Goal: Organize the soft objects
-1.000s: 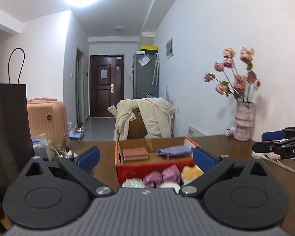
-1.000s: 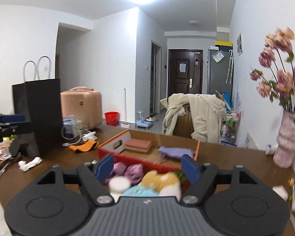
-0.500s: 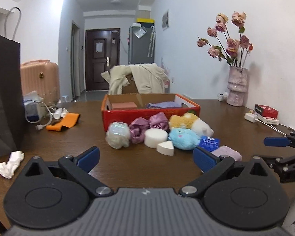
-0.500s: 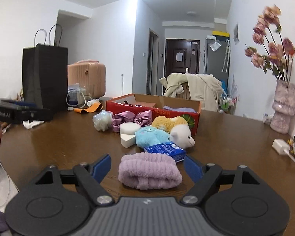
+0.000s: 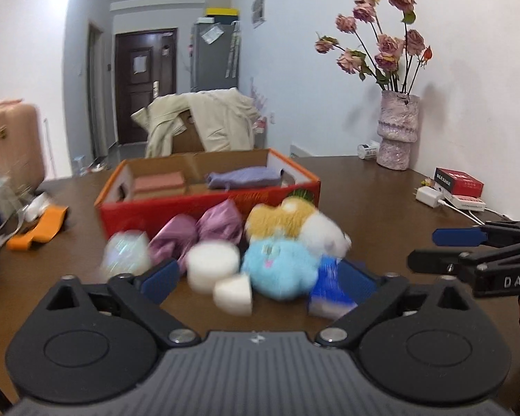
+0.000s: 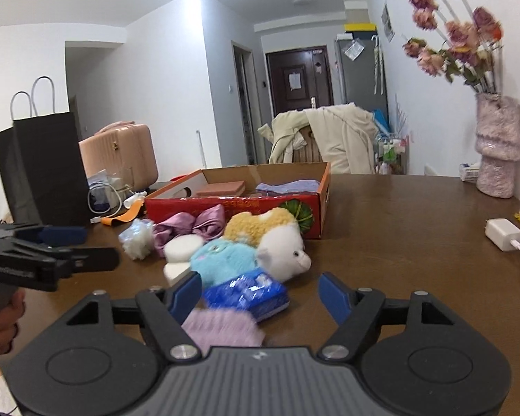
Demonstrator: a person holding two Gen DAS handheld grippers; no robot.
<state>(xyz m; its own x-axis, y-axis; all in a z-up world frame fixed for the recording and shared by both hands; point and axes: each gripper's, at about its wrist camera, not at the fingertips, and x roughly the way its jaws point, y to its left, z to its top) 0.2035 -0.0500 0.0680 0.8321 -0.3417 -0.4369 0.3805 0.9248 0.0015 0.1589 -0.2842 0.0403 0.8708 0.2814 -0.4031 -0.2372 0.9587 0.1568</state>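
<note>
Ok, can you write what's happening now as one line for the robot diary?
left gripper: open, empty | right gripper: open, over purple fluffy cloth | soft toys: on table before red box

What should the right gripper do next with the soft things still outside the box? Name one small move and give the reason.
Probably ease the right gripper down and close on the fuzzy lilac cloth. Its jaws stand open and empty, and the cloth lies nearest, just below them and toward the left finger. The red box beyond has bare floor, and the left gripper, also open, faces the plush pile.
</note>
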